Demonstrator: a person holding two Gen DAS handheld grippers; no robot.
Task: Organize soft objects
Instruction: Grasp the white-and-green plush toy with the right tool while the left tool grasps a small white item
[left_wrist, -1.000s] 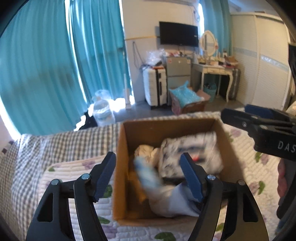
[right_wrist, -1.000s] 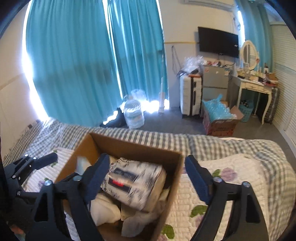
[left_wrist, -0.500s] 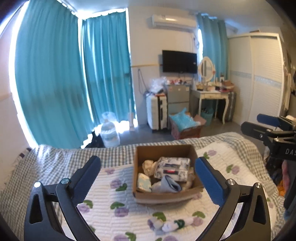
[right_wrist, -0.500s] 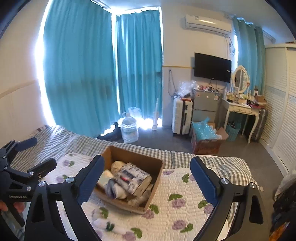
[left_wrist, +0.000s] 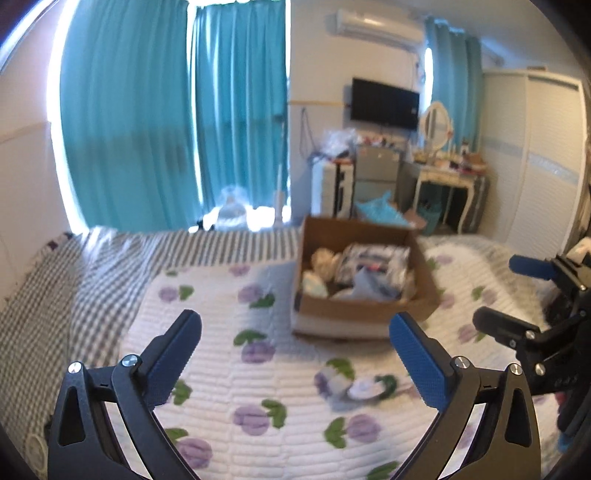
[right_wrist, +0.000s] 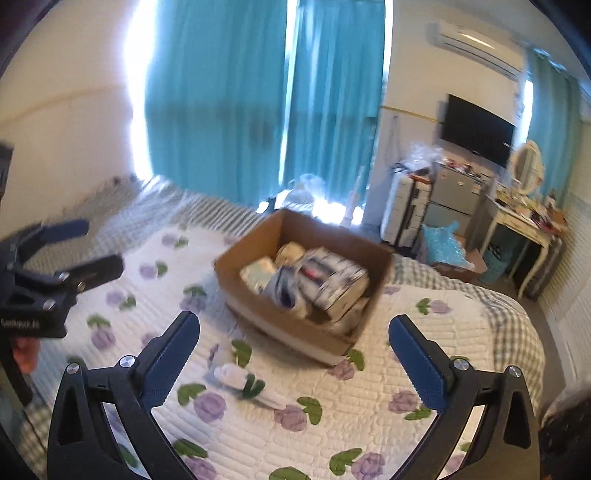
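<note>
A brown cardboard box stands on the flowered white quilt and holds several soft items, among them a dark-patterned white pack and a pale blue cloth. A white rolled sock with a green band lies on the quilt in front of the box. My left gripper is open and empty, back from the sock. My right gripper is open and empty, above the sock. Each gripper shows at the edge of the other's view.
The quilt covers a bed with a grey checked sheet at its left and far sides. Beyond the bed are teal curtains, a water jug, a white suitcase, a dressing table and a wardrobe.
Both grippers have pulled up and back from inside the box and now sit well away from it, open. The sock on the quilt has come into view.
</note>
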